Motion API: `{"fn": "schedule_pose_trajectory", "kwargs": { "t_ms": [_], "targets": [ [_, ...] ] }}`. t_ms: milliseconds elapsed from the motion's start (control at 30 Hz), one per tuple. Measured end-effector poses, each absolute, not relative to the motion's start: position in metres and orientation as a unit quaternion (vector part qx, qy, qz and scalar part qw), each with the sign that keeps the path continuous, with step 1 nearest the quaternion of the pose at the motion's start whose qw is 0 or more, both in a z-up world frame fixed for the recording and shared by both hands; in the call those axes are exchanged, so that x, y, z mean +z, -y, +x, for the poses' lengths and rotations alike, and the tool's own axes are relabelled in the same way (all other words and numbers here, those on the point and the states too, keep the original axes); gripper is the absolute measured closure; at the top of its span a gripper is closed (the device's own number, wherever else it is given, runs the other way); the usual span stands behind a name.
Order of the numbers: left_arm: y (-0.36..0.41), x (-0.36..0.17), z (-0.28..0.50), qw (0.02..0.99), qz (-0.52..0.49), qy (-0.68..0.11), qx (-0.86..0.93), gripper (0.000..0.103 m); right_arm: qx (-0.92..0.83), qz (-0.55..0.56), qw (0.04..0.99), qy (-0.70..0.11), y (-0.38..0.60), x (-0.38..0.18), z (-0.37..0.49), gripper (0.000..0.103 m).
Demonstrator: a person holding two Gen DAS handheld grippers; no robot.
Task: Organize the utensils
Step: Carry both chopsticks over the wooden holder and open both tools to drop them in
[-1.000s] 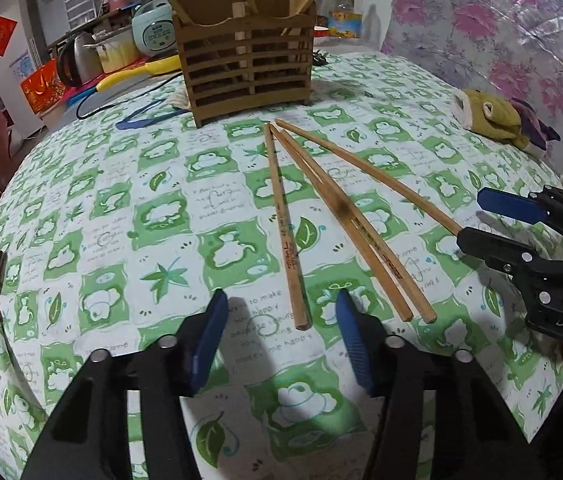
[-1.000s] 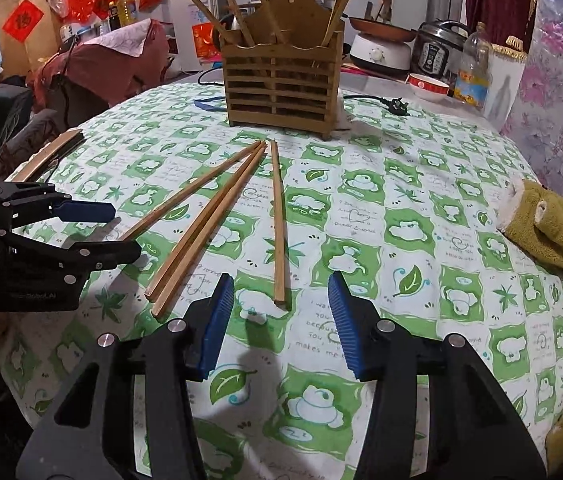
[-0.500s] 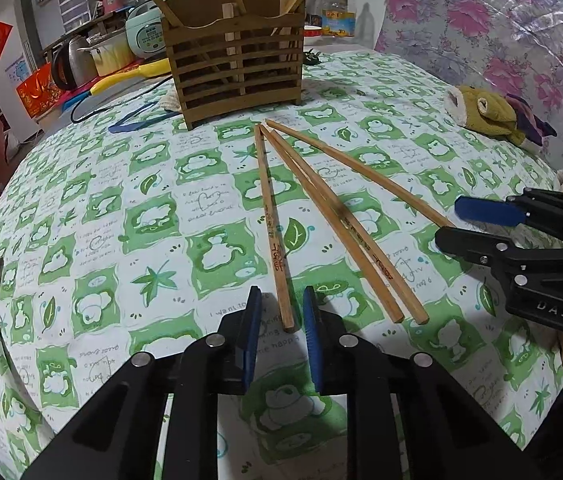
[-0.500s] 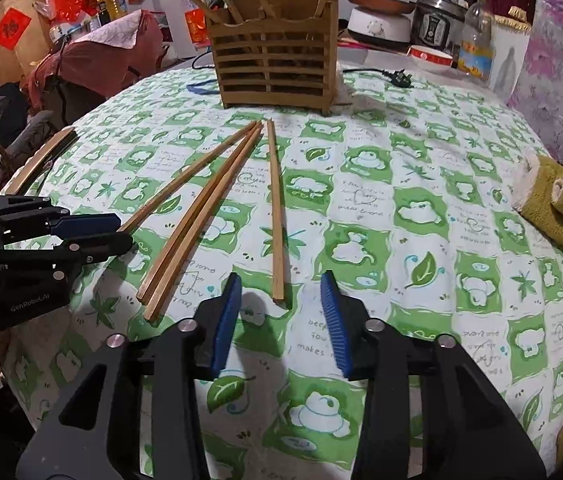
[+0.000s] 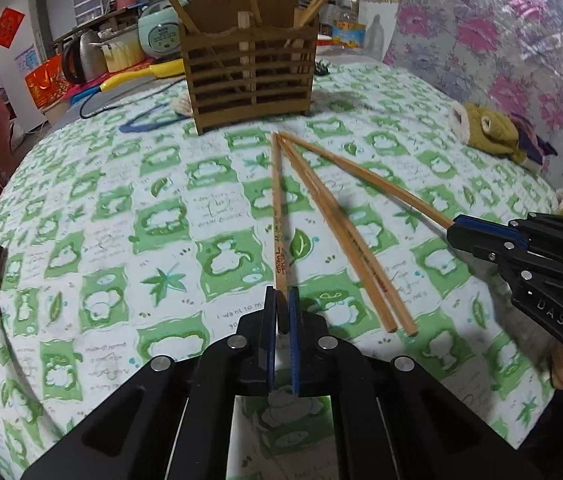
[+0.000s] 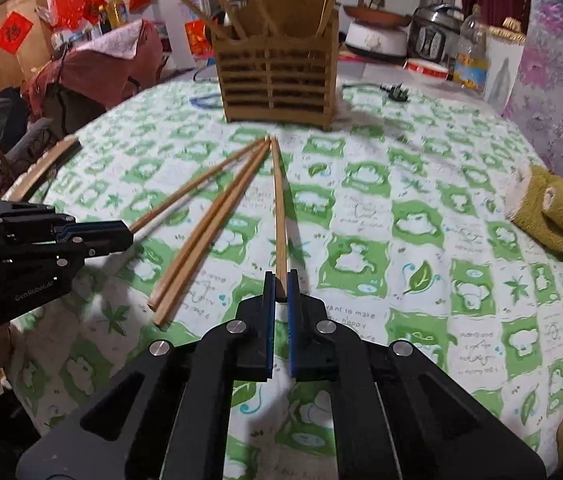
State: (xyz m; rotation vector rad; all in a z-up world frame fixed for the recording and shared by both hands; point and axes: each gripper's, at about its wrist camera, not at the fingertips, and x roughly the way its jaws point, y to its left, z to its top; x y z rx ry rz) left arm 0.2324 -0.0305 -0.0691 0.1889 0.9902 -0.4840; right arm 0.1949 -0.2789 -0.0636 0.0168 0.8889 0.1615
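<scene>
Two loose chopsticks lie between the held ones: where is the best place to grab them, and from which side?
Probably at the near ends of the loose chopsticks, coming from the near side along their length: they lie flat, side by side, ends almost flush.

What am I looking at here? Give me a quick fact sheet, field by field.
surface: green-and-white tablecloth
left claw: just closed, shut on the near end of the printed chopstick
right claw: just closed, shut on the near end of the outer chopstick at the other side of the fan
loose pair: two chopsticks lying side by side between the held ones
wooden holder: stands behind the chopsticks, several sticks already in it
plush toy: lies off to the side
</scene>
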Motion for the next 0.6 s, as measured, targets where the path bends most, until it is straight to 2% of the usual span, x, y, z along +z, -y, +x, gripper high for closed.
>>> {"fn": "schedule_pose_trajectory", "kwargs": {
  "t_ms": [367,600],
  "targets": [
    [0.026,0.041,0.215,0.898,0.077,-0.373,-0.22,0.097,0.073,0.023,0.953,-0.294,0.296,0.057,0.167,0.097],
    [0.03,0.093,0.223,0.908,0.067,-0.346,-0.227,0.097,0.084,0.038,0.962,-0.256,0.308,0.108,0.168,0.097]
  ]
}}
